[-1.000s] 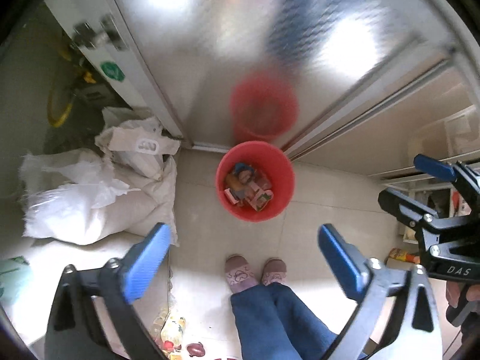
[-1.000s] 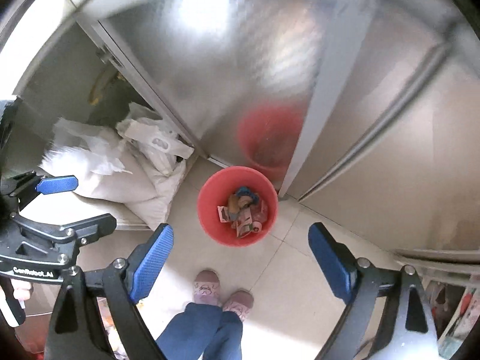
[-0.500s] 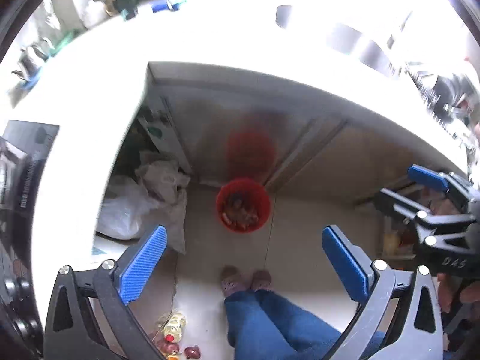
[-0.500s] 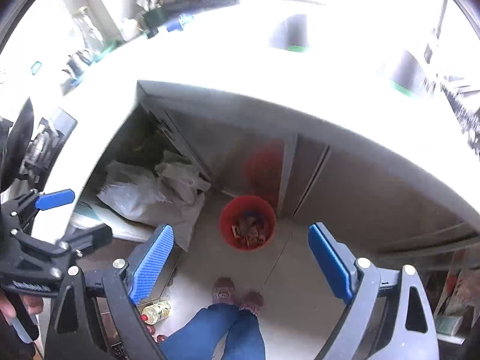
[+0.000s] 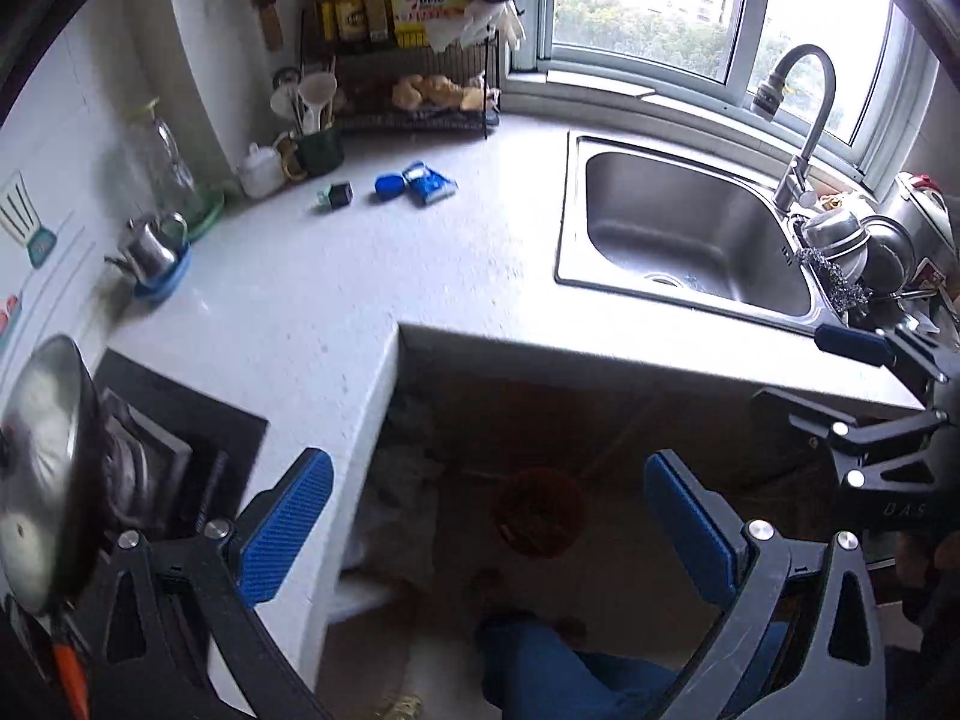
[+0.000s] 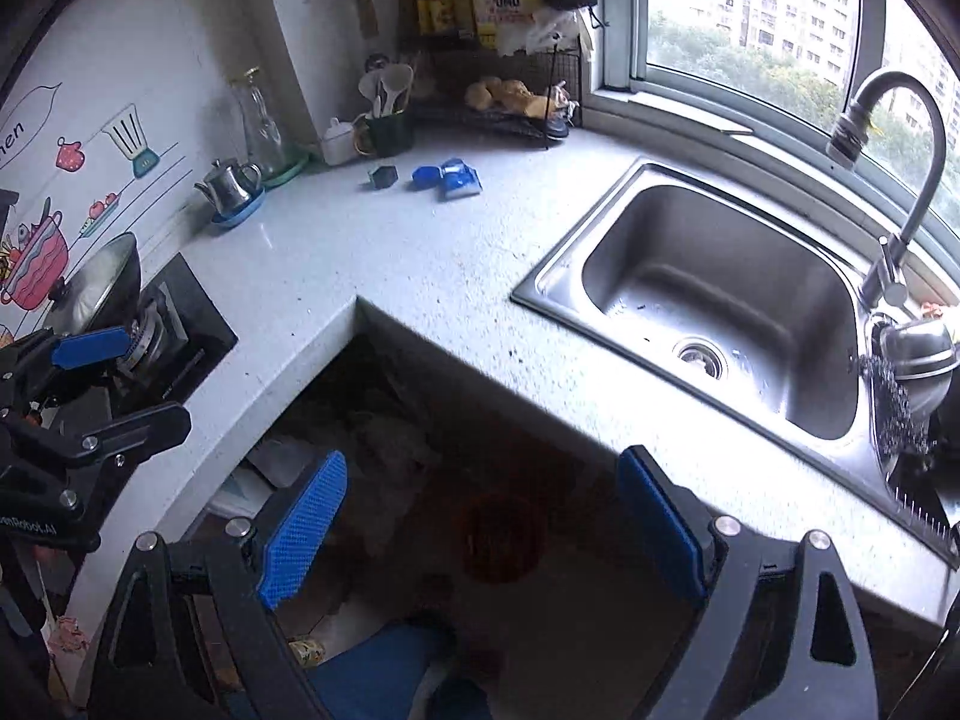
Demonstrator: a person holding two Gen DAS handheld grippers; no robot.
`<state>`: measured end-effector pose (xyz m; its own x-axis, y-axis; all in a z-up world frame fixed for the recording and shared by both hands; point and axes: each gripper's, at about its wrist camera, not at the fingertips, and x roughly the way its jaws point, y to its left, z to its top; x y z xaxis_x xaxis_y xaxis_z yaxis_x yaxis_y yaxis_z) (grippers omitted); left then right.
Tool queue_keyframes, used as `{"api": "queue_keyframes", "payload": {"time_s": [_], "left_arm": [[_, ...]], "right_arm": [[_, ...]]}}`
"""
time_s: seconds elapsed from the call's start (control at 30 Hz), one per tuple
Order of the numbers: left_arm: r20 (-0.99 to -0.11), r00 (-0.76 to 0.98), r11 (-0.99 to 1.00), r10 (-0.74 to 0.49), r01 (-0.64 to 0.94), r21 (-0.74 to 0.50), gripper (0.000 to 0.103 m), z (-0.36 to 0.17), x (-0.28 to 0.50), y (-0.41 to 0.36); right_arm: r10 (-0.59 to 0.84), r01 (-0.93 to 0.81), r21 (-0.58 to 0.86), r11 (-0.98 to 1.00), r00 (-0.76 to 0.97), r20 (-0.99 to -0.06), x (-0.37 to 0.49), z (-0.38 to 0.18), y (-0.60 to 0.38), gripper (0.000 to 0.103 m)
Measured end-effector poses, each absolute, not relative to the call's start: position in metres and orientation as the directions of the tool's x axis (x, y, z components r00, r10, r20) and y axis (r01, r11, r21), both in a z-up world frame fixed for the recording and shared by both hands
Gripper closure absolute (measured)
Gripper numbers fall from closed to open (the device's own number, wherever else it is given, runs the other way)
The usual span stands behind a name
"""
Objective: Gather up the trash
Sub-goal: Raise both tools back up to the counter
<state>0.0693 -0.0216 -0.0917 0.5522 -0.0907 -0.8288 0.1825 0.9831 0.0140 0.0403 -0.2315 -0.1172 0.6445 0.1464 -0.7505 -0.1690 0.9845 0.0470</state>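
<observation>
A blue wrapper [image 5: 427,183] [image 6: 459,180], a blue round piece [image 5: 389,185] [image 6: 425,175] and a small dark box [image 5: 337,194] [image 6: 383,176] lie on the white counter [image 5: 336,300] [image 6: 420,276] far ahead, near the back corner. The red trash bin [image 5: 538,517] [image 6: 503,540] stands on the floor below the counter, dim in shadow. My left gripper [image 5: 489,519] is open and empty, raised above the counter edge. My right gripper [image 6: 480,531] is open and empty, level with it to the right.
A steel sink [image 5: 690,228] [image 6: 738,306] with a curved tap [image 6: 888,180] is on the right. A stove with a pot lid [image 5: 42,468] [image 6: 96,294] is on the left. A wire rack [image 5: 414,84], utensil cup [image 6: 387,132] and kettle [image 6: 231,186] stand at the back.
Both grippers have risen and tilted up from the red bin on the floor to above the counter. The counter, sink and window have come into view. Both stay open.
</observation>
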Motion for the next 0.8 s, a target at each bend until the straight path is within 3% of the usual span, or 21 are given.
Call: {"api": "queue_keyframes", "payload": {"time_s": [0.37,0.8], "left_arm": [[-0.804,0.593,0.989,-0.051,0.141,0.041,0.0,-0.062,0.161,0.026],[-0.889,0.454,0.992,-0.057,0.123,-0.001,0.0,-0.098,0.344,0.098]], "right_arm": [[0.186,-0.224,0.047,0.974,0.654,-0.733,0.116,-0.085,-0.203,0.012],[0.153,-0.191,0.056,0.98,0.546,-0.823,0.269,-0.086,-0.169,0.012]]}}
